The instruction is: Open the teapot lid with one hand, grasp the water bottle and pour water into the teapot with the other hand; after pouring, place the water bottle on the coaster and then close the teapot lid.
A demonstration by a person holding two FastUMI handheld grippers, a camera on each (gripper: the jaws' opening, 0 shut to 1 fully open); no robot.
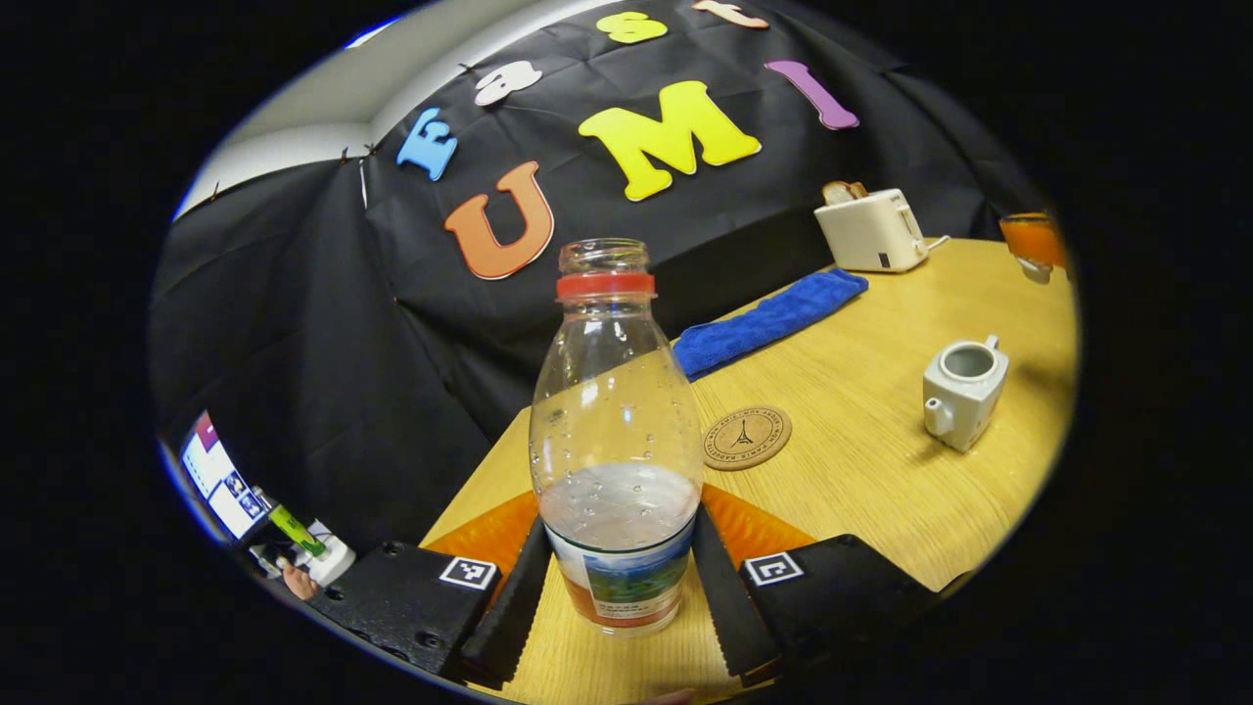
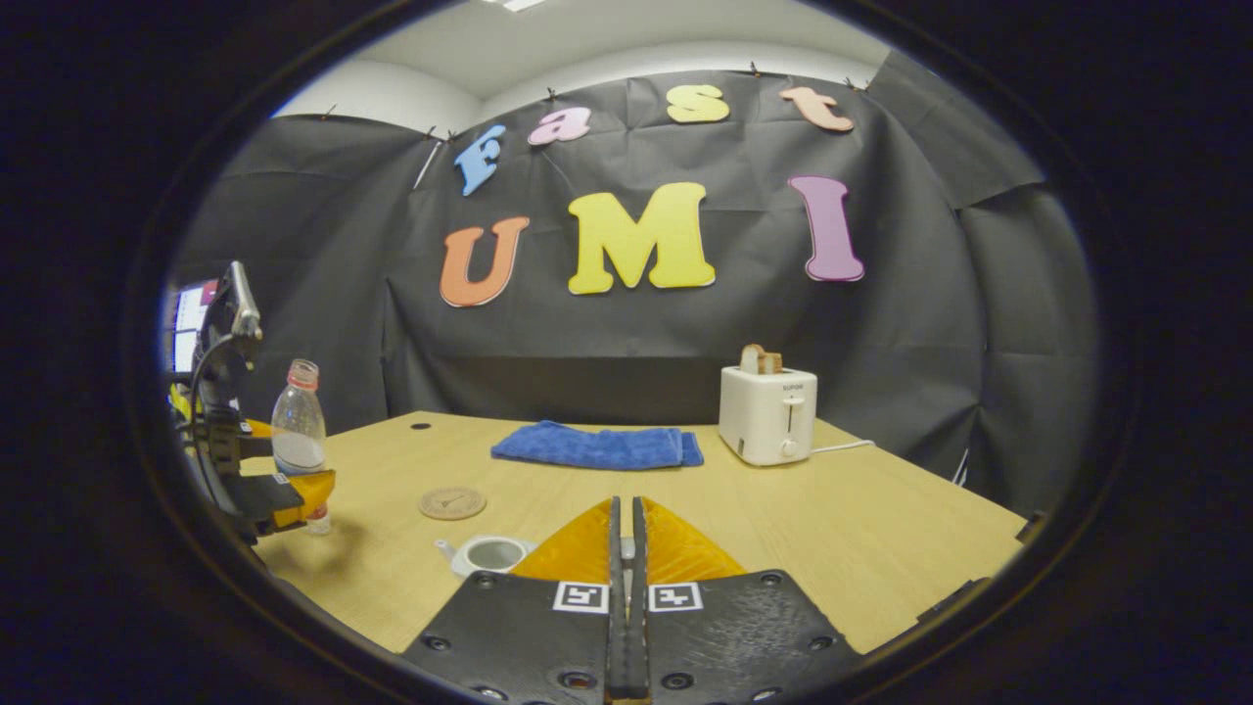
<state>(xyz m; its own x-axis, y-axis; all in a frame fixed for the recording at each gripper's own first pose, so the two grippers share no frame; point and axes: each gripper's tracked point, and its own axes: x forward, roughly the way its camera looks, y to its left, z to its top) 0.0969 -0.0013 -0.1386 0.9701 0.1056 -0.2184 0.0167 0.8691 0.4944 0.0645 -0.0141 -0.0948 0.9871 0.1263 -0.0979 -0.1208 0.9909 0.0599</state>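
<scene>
Two steps look done from where I sit: the teapot (image 1: pixel 963 391) stands lidless on the desk (image 1: pixel 881 470), and my left tool (image 1: pixel 617 578) clamps the bottle (image 1: pixel 615 460) near the coaster (image 1: pixel 747 438), while my right tool (image 2: pixel 624 548) sits closed, its contents hidden, so pouring, parking and re-lidding remain.

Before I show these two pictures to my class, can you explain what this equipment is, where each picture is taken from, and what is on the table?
A person holds two hand-held grippers, each with a camera looking along its fingers. In the left gripper view, the left gripper grips a water bottle, uncapped and partly filled. In the right gripper view, the right gripper looks shut; whether it holds the lid I cannot tell. The same bottle stands far left there. On the wooden table lie a round coaster, an open white teapot, a blue towel and a toaster.
</scene>
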